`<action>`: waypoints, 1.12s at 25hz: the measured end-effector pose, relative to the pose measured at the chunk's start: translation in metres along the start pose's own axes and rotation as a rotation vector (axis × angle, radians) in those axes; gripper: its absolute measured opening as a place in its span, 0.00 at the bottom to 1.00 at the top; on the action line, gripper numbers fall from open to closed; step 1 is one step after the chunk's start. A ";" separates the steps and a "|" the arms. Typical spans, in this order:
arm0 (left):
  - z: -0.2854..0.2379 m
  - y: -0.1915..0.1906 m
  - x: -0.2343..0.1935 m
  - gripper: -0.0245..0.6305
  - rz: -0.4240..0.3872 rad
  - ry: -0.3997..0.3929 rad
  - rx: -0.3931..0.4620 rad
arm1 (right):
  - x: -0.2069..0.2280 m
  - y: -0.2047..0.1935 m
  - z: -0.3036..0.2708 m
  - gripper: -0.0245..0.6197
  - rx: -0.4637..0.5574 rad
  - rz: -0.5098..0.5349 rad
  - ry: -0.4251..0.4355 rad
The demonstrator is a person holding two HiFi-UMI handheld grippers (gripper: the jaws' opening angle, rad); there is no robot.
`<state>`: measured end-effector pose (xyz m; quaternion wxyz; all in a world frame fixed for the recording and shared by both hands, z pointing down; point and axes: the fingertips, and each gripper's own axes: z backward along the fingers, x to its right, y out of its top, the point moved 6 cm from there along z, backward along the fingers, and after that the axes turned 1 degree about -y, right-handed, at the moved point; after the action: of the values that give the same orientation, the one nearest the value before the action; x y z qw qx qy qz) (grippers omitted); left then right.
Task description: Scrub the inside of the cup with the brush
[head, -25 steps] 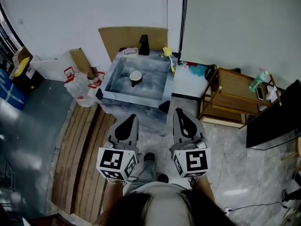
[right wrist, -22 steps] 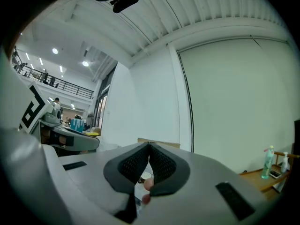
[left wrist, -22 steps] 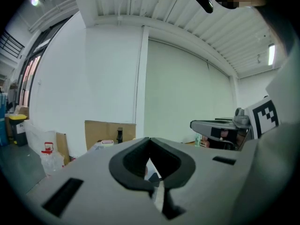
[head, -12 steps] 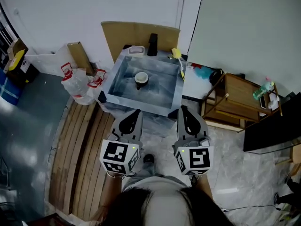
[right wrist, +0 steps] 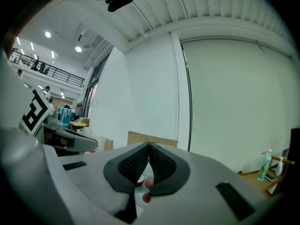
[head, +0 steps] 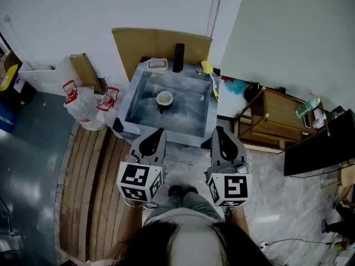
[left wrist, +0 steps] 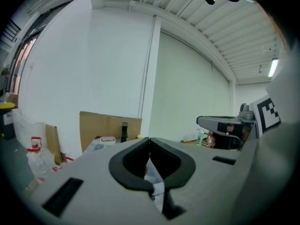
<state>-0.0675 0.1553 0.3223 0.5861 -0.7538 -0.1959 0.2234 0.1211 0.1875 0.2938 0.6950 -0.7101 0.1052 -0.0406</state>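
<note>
One cup [head: 164, 98] stands mouth up near the middle of the sink [head: 135, 96], clear of every tool. The brush [head: 207, 67], yellow-headed, lies at the sink's far right corner with its handle running nearward along the right rim. It is untouched.

A black faucet [head: 178, 56] and a small soap dish [head: 157, 64] sit on the far rim, in front of a cardboard sheet [head: 161, 40] propped against the wall. The left claw [head: 159, 131] and right claw [head: 217, 129] hang side by side at the sink's near edge, pointing toward it. Both are clenched tip to tip, with nothing gripped.

Assessment: the step in hand is the approach, and no scrubbing has begun. The next move calls for both claws to release. Most likely the right one then reaches to the far right corner for the brush handle while the left one goes to steady the cup.

Limits of view:
- Whether the cup holds water cannot be determined.
- A dark part at the cup's near side may be a handle.
- The bristles are too small to judge.
- In both gripper views the claw bodies block the sink basin.
- The person's head cuts off the near part of the head view.
</note>
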 end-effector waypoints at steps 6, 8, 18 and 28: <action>-0.022 -0.006 -0.017 0.05 0.021 -0.006 -0.031 | 0.007 -0.005 -0.021 0.08 -0.034 -0.003 -0.020; -0.029 -0.009 -0.024 0.05 0.026 0.001 -0.042 | 0.008 -0.007 -0.030 0.08 -0.038 -0.002 -0.020; -0.080 -0.026 -0.062 0.05 0.068 0.055 -0.108 | 0.032 -0.027 -0.087 0.08 -0.101 0.001 -0.016; -0.138 -0.049 -0.085 0.05 0.112 0.090 -0.210 | 0.065 -0.048 -0.146 0.08 -0.170 0.017 0.023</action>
<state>-0.0612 0.0095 0.4085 0.4990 -0.8299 -0.1493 0.1999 0.1591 0.0324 0.3400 0.6314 -0.7650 0.1223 -0.0334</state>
